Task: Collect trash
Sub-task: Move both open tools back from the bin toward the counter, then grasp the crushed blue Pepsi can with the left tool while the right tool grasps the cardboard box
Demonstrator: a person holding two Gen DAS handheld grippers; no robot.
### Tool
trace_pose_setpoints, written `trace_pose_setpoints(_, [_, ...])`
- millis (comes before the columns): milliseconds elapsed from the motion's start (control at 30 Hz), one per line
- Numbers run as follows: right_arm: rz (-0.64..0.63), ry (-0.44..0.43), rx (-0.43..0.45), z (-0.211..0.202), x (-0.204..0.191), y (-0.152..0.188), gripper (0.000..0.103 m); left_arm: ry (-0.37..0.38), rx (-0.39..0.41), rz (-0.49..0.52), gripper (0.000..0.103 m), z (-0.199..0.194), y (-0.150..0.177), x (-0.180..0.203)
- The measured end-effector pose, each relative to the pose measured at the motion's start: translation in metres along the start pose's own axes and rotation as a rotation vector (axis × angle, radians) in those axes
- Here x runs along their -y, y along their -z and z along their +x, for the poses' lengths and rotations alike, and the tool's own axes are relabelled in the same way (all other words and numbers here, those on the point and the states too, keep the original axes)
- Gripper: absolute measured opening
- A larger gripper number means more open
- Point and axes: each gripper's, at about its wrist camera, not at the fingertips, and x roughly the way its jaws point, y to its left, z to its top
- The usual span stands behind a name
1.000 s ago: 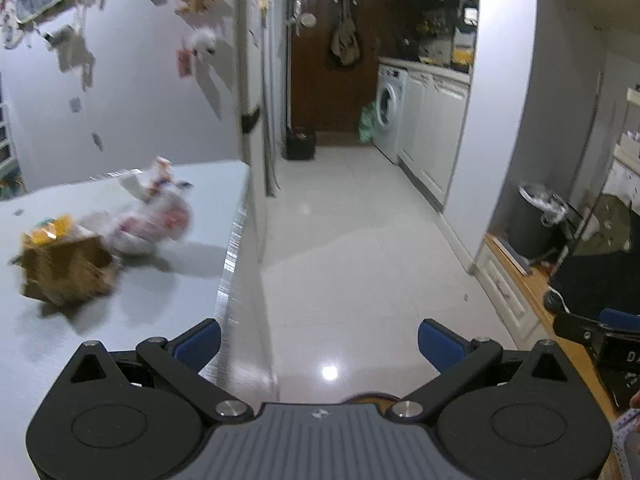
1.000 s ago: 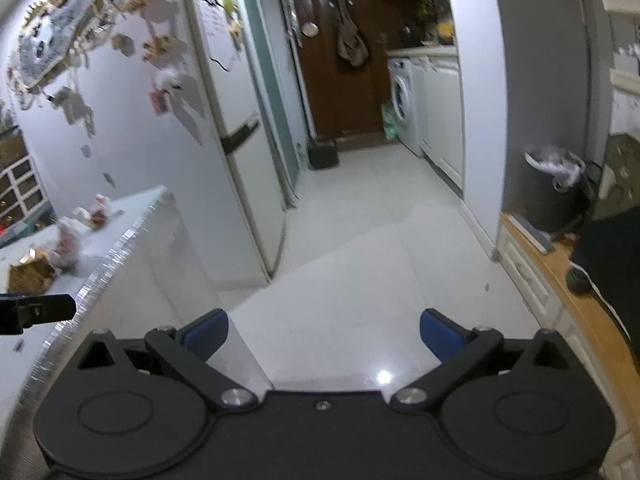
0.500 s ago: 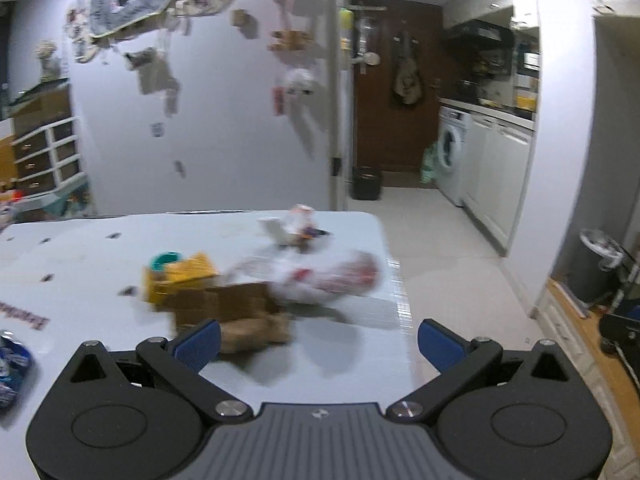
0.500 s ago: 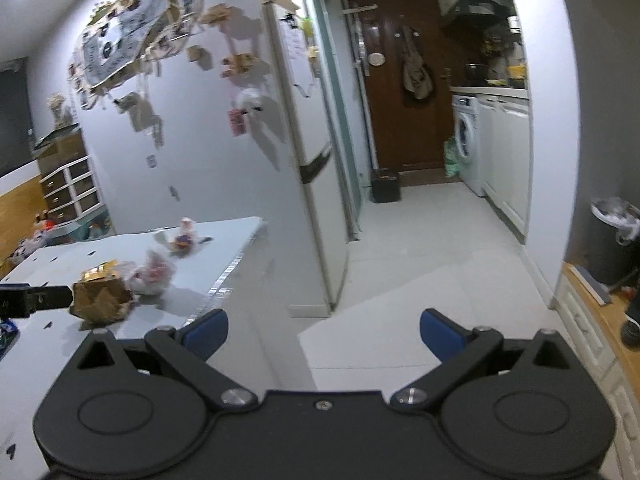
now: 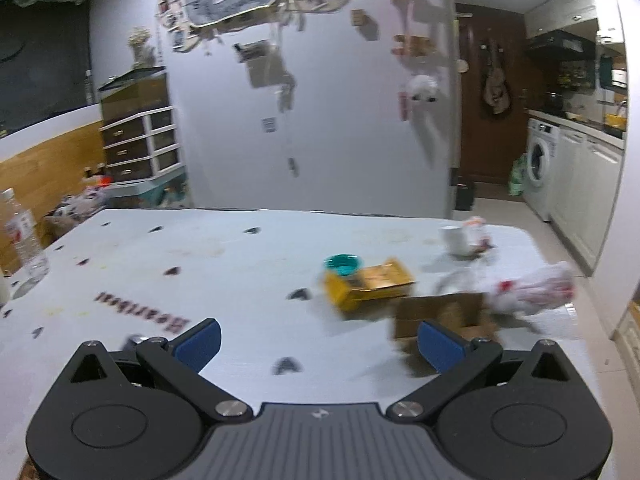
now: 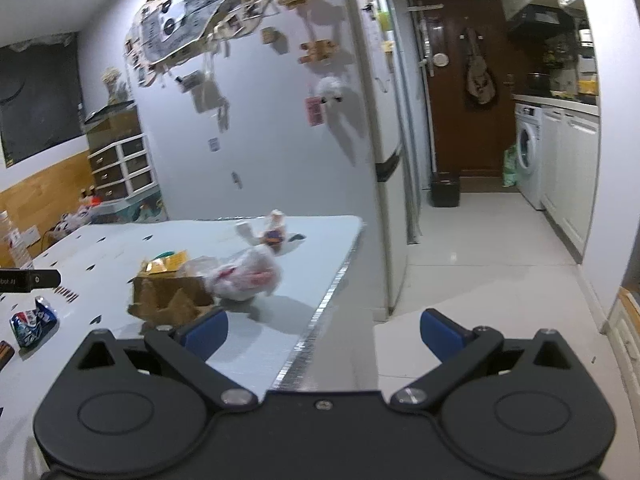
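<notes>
dim indoor light | ceiling lamp glare | motion blur | fisheye-bent, dark corners | hard wall shadows

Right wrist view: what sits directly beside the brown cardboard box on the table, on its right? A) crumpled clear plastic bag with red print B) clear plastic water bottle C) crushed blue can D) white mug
A: the crumpled clear plastic bag with red print lies against the right side of the brown cardboard box on the white table; the crushed blue can lies apart, far to the left.
</notes>
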Motion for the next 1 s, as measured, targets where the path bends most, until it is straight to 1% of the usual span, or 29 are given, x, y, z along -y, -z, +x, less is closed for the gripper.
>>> trace_pose_setpoints(400, [-0.006, -0.100, -0.025, 0.036, -0.059, -0.007, 0.103, -0.108, -0.052, -0.024, 0.103, 0.038, 0.023, -0.097])
trace_pose_setpoints(567, [-0.028, -0.117, -0.035, 0.053, -0.083, -0.011, 0.103, -0.134, -0.091, -0.041, 0.103, 0.050, 0.031, -0.125])
trace_pose_setpoints(733, [-0.010, -0.142, -0.069, 0.075, -0.096, -0.013, 0.103, -0.165, -0.141, -0.043, 0.103, 0.065, 0.041, -0.145])
trace_pose_setpoints(900, [0.010, -0.152, -0.083, 0.100, -0.109, -0.011, 0.103, -0.135, -0.166, -0.041, 0.102, 0.077, 0.050, -0.155])
trace_pose_setpoints(1000, [0.003, -0.148, -0.086, 0.112, -0.118, -0.010, 0.103, -0.101, -0.172, -0.046, 0.093, 0.081, 0.055, -0.155])
